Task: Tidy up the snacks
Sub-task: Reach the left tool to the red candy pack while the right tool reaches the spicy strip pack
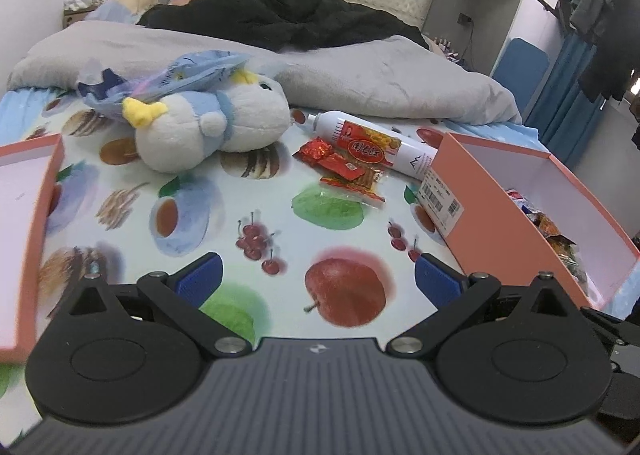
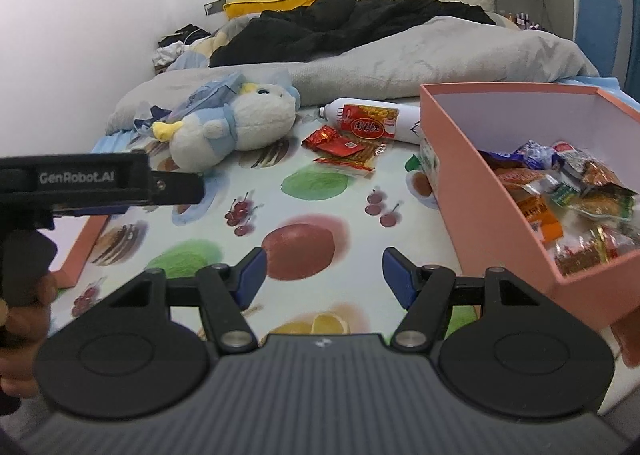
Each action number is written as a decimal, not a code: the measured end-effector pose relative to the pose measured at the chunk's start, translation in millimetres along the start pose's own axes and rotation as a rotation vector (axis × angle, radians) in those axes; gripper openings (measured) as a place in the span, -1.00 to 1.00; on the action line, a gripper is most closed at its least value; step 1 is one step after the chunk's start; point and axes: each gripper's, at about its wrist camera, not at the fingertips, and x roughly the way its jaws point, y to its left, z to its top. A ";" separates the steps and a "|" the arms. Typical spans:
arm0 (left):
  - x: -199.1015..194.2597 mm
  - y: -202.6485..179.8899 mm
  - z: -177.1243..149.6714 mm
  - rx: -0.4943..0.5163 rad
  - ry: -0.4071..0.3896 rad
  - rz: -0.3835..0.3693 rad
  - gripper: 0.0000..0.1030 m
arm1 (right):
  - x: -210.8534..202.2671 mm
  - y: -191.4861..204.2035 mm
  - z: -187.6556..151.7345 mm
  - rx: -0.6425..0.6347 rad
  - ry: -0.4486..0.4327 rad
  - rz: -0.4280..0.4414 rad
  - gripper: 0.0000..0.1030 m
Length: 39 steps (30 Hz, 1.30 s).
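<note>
Most of the sorting looked done: the salmon-pink cardboard box, at three o'clock on the bed, already held a heap of crinkled snack packets against its near wall. Still loose on the fruit-printed bed sheet was a small cluster of red and orange foil snack packets, lying toward twelve o'clock from both grippers and touching a white cylindrical bottle with a red label just behind them. A blue and white plush bird lay at about eleven o'clock under a pale blue plastic bag, and the box's matching pink lid sat at nine o'clock. Judging by this, those last packets remained to be carried into the box. The left gripper had its fingers spread wide, empty, touching nothing above the sheet. The right gripper likewise stood with its blue-padded fingers apart, holding nothing, well short of the loose packets.
</note>
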 end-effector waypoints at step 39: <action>289.1 -15.2 107.8 0.396 0.087 -0.114 0.96 | 197.7 17.7 33.7 -0.601 0.014 -0.263 -0.41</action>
